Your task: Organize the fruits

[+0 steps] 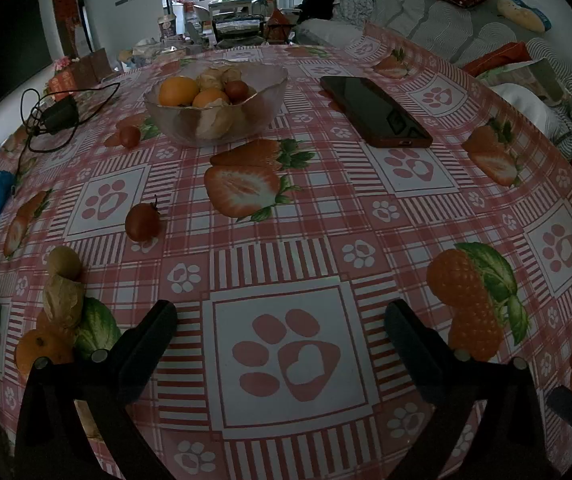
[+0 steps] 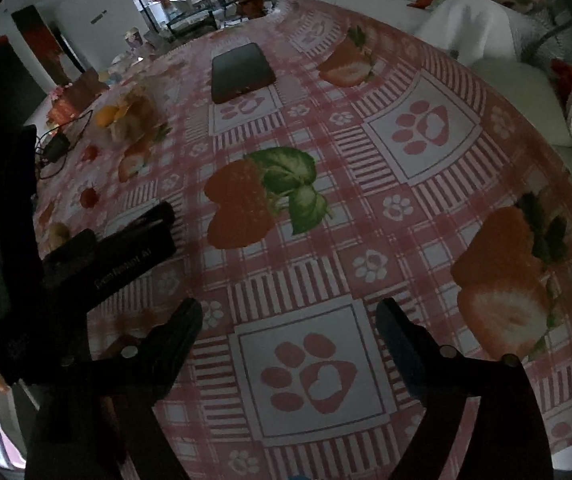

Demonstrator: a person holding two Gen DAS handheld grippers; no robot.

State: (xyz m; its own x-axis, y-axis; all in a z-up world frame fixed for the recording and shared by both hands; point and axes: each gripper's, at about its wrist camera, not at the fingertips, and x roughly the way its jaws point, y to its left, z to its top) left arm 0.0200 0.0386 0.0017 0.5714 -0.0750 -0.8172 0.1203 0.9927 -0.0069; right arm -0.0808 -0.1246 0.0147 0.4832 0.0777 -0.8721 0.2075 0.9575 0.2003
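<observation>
Glass bowl [image 1: 215,110] taken as landmark, standing toward the far side of the table [image 1: 326,216] on the strawberry-and-paw-print cloth. Already inside it: two oranges [image 1: 177,90], a dark tomato [image 1: 236,89], several husked fruits [image 1: 213,122]. Probably gathered there as the collecting point for the job.

Still loose outside the bowl: a small tomato [image 1: 129,136] just beside its near-left wall; a second tomato [image 1: 143,222] well nearer the camera, left of the bowl; farther down the same side, a yellowish round fruit [image 1: 64,262] touching a husked one [image 1: 63,304]. Hard to separate real fruit from printed fruit at that lower-left corner.

Phone [image 1: 374,110] lying flat to the right of the bowl, apart from it. Charger with cable [image 1: 59,114] to the left, near the table edge. Neither part of the sorting, by the look of it.

Left gripper [image 1: 281,324] spread wide, empty, tilted down at bare cloth well short of the bowl. Right gripper [image 2: 290,320] likewise wide and empty, over a paw-print square, farther right of the bowl; left tool showing at the left of its view. Open, unloaded jaws suggesting readiness for a pick. Nearest sensible target for the left one: the loose tomato or the pair beyond it, all on its side.
</observation>
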